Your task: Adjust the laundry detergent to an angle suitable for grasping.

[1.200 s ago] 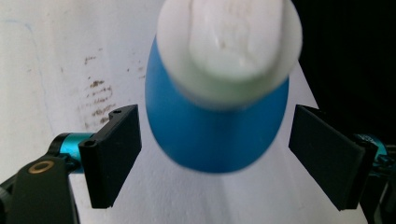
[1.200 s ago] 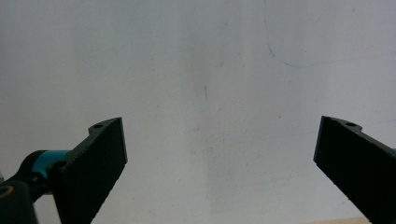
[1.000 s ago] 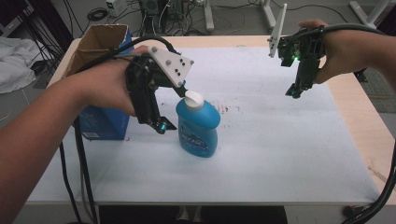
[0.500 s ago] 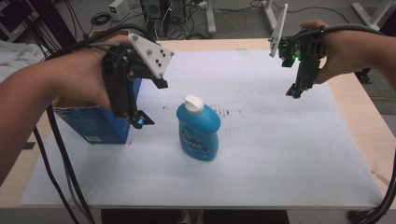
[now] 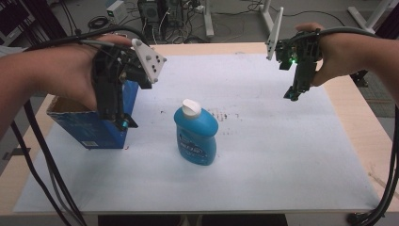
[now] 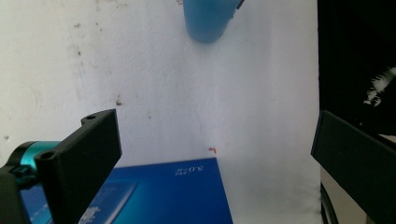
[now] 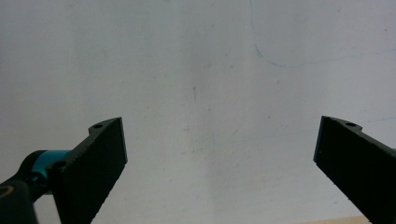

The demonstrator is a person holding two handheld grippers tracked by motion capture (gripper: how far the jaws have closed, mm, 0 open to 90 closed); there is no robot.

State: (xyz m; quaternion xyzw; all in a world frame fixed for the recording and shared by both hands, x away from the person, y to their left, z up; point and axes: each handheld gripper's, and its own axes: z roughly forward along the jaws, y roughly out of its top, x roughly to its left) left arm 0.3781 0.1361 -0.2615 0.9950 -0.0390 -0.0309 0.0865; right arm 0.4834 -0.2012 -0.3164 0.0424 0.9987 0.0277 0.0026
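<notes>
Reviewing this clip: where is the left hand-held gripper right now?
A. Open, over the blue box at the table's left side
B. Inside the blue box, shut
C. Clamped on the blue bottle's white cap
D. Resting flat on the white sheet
A: the left hand-held gripper hangs over the blue box, its jaws wide apart in its own view, while the blue bottle stands apart, untouched.

Upright blue plastic bottle with white cap (image 5: pixel 195 134) mid white table cover (image 5: pixel 282 155); open blue cardboard box (image 5: pixel 91 127) at left edge, apart.
</notes>
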